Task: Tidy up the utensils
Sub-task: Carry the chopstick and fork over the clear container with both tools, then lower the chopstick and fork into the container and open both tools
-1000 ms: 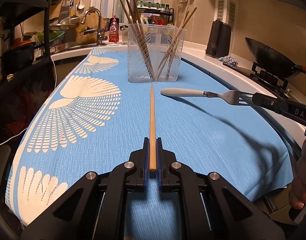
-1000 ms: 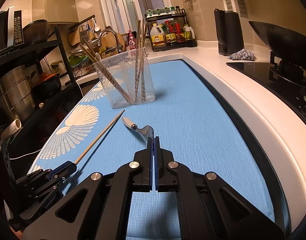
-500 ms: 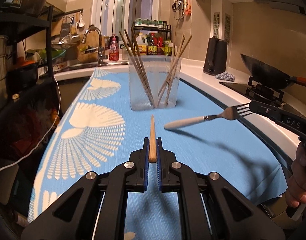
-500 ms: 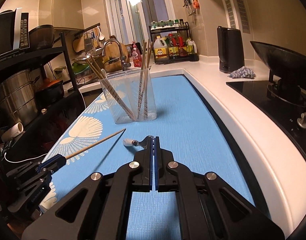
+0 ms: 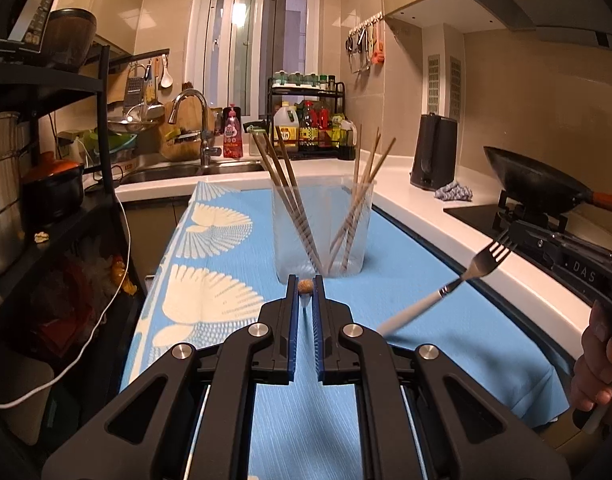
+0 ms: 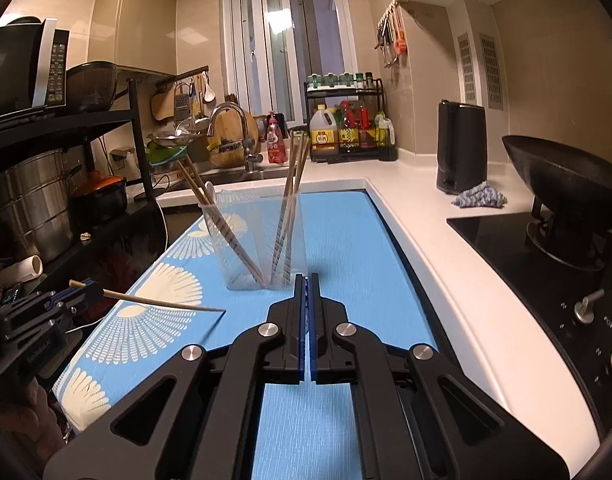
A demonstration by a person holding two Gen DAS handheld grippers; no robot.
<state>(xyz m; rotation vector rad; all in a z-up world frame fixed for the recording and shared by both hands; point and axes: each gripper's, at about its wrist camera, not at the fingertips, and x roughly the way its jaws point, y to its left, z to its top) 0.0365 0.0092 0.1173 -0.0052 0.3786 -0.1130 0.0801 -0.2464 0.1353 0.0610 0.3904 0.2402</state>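
My left gripper point(image 5: 304, 280) is shut on a wooden chopstick point(image 5: 304, 287), which I see end-on between the pads. In the right wrist view the chopstick point(image 6: 165, 303) sticks out level from the left gripper point(image 6: 81, 294), above the blue cloth. My right gripper point(image 5: 514, 234) is shut on the tines of a white-handled fork point(image 5: 476, 268), whose handle slopes down to the left. In its own view the right gripper point(image 6: 308, 280) shows closed pads and the fork is hidden. A clear container point(image 5: 322, 236) holding several chopsticks stands just beyond both grippers.
The blue cloth point(image 5: 406, 280) with white fan prints covers the counter. A black wok point(image 6: 566, 184) sits on the stove at the right, with a dark kettle point(image 6: 462, 148) and a rag behind. A sink point(image 5: 165, 172), a bottle rack and black shelving point(image 6: 65, 184) lie at the back and left.
Both grippers have risen from the cloth with their loads. The chopstick now shows end-on instead of lying lengthwise, and the fork's handle has tipped downward.
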